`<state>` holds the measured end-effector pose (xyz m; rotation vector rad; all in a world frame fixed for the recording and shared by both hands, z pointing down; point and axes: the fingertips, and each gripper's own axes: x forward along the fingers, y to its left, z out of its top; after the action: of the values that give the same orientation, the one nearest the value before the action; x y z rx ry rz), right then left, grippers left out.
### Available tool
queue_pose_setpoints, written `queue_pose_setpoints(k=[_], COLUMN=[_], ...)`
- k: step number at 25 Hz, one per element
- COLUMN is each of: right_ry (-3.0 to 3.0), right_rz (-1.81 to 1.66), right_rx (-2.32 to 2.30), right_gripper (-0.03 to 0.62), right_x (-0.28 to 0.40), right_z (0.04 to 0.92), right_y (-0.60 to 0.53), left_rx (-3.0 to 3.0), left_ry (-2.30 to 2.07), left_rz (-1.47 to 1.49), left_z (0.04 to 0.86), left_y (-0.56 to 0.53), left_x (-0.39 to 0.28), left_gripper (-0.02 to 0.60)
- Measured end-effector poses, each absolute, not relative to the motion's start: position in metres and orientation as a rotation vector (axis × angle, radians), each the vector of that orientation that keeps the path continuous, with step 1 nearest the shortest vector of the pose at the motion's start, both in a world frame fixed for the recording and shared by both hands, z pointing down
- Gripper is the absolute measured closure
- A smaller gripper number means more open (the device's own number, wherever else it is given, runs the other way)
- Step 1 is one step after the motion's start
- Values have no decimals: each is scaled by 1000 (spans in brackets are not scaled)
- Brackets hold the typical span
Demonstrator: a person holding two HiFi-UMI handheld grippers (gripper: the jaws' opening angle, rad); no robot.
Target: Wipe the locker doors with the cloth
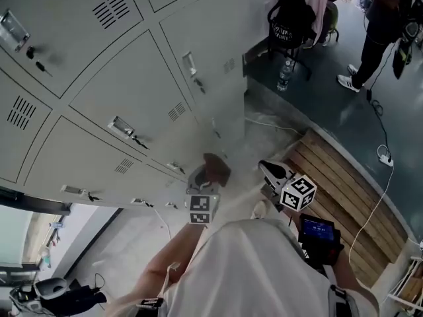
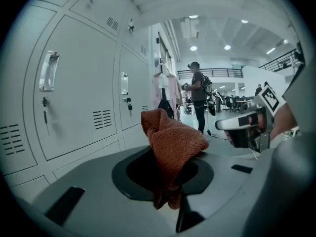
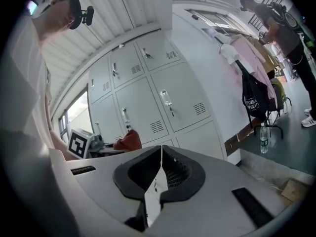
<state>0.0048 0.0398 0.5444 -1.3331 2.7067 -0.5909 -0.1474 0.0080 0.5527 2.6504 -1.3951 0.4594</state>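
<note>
My left gripper (image 1: 203,177) is shut on a rust-brown cloth (image 1: 215,166), which it holds a little way off the low grey locker doors (image 1: 119,104). In the left gripper view the cloth (image 2: 172,141) stands bunched up out of the jaws, and the locker doors (image 2: 81,102) run along the left. My right gripper (image 1: 267,168) hangs just right of the left one. Its jaws are shut with nothing between them (image 3: 161,156). The right gripper view shows the cloth (image 3: 129,139) at the left, in front of the lockers (image 3: 168,100).
A wooden slatted platform (image 1: 344,197) lies on the floor to the right, with white cables across it. A black bag on a chair (image 1: 291,20) and a water bottle (image 1: 284,75) stand past the locker end. A person (image 1: 377,32) stands at the far right.
</note>
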Motion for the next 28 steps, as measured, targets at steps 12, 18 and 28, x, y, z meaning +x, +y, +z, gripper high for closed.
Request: queue_pose_setpoints(k=[12,18,28], right_ry=[2713,2688,2653], right_rz=[-710,-734,-741], right_rx=[-1221,-1262,-1338], right_gripper=[574,574,574], right_x=[12,63,97], right_z=[561,565,561], right_y=[7,-34,-85], left_rx=[2267,2214,1850], left_ry=[-1650,-1734,-1801], left_rz=[502,474,357], left_z=[583,587,617], left_y=[-46,-133,-225], left_x=[-198,-178,-195], left_gripper=[505,505,505])
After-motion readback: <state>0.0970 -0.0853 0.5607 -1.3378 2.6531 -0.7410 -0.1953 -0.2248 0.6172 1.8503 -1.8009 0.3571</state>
